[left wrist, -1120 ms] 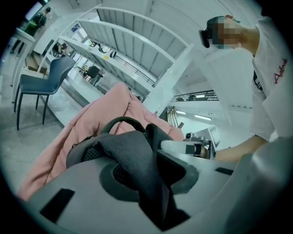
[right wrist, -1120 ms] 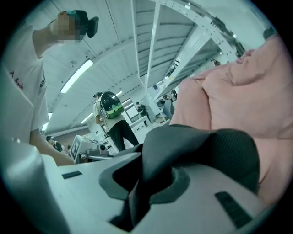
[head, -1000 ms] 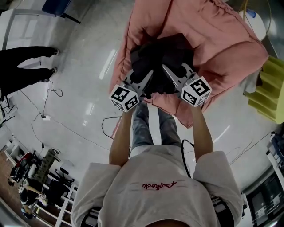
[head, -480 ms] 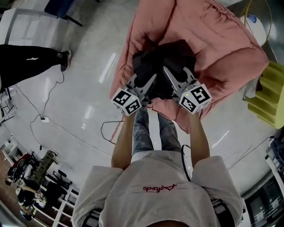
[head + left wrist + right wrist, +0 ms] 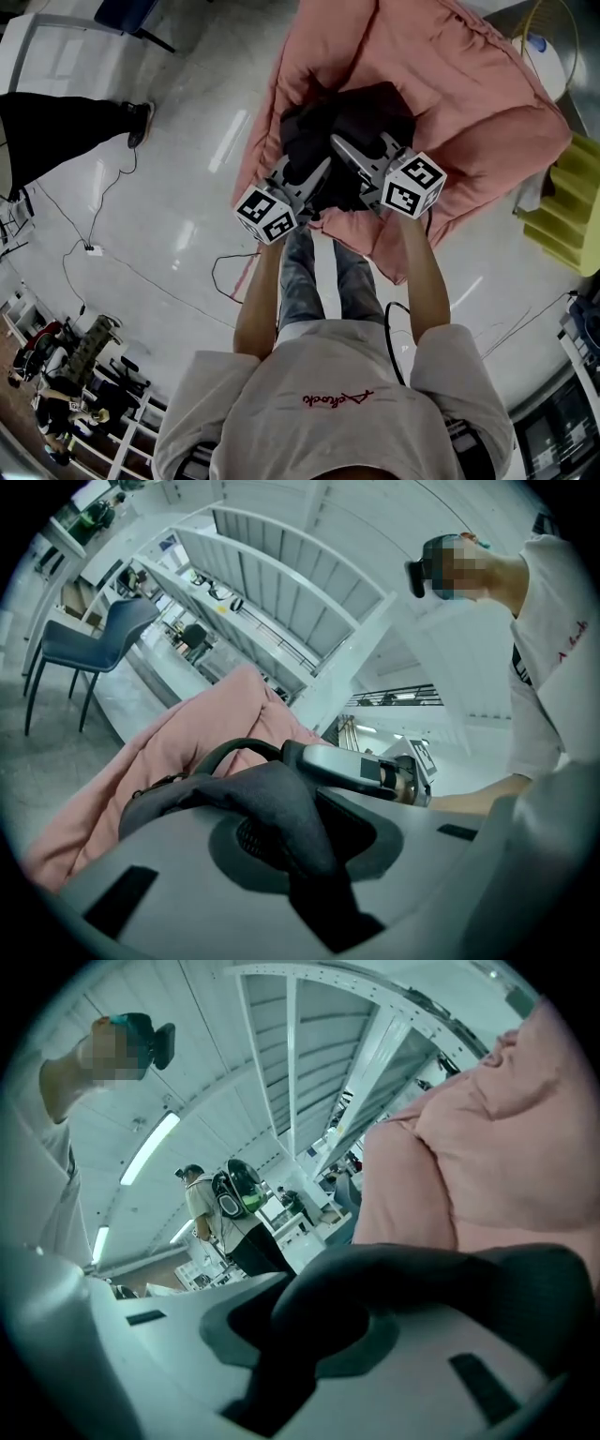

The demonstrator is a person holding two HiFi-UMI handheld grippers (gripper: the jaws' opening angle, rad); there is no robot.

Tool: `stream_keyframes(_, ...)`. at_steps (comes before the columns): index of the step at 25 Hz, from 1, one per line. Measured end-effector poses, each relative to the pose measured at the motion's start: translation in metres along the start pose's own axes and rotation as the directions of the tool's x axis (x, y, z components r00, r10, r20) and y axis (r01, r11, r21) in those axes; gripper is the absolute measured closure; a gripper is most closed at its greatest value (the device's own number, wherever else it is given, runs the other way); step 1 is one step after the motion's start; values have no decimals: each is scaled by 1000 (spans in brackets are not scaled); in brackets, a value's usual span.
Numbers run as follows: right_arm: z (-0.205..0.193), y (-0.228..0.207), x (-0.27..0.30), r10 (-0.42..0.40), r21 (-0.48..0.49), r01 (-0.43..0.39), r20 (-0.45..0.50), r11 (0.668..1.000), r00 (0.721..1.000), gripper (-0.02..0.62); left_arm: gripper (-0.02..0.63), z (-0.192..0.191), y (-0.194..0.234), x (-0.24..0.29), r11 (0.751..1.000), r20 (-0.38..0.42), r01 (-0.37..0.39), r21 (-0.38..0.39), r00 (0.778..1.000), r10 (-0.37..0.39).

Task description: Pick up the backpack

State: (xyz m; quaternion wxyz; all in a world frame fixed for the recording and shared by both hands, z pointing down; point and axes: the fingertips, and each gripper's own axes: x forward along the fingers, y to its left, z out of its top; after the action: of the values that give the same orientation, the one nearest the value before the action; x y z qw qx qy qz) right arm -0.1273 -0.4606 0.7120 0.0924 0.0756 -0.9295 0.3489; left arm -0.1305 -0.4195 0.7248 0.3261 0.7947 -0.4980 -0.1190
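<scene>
Backpack: the dark backpack (image 5: 361,112) lay in the hollow of the pink cushion seat (image 5: 469,94), just in front of the person's legs.
Left gripper: the left gripper (image 5: 319,173) pointed at the near left side of the backpack. Its jaws had just been closing, and they were clamped on a dark fabric strap (image 5: 272,794) that ran between them.
Right gripper: the right gripper (image 5: 345,150) was just beside the left one, on the near right side of the backpack. Its jaws had just been opening a little, but a thick dark band (image 5: 441,1274) filled the gap and the pads pressed on it.
Surroundings: the seat stood on a shiny grey floor (image 5: 169,187), where a thin cable (image 5: 94,248) lay. A blue chair (image 5: 89,644) stood well apart from the seat.
Other person: a bystander (image 5: 211,1208) stood far behind.
</scene>
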Motion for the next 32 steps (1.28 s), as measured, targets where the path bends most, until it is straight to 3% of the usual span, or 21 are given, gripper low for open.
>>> stream_keyframes(6,-13,-2,11,61,102,-51,-103,993,993,503,520,-7,-2,2,1000,-27,2,14,1000,-2)
stream_keyframes(9,-15,-1,16,69,123,-55,-112,991,991,503,520,-6,0,-1,1000,-31,10,0,999,-9)
stream_keyframes(13,-10,-1,17,-38,2,38,-19,999,999,534,522,-1,3,-3,1000,-19,16,-16,1000,-16)
stream_keyframes(17,3,5,4,-116,-104,122,63,987,991,540,523,2,1,-2,999,18,16,-51,1000,-15)
stream_keyframes(24,32,26,-17,-116,-72,130,169,989,979,543,532,21,-9,-11,996,66,-24,-81,997,29)
stream_keyframes(32,41,73,-71,-109,-61,124,215,990,971,541,533,26,-71,-34,994,100,-28,-107,994,39)
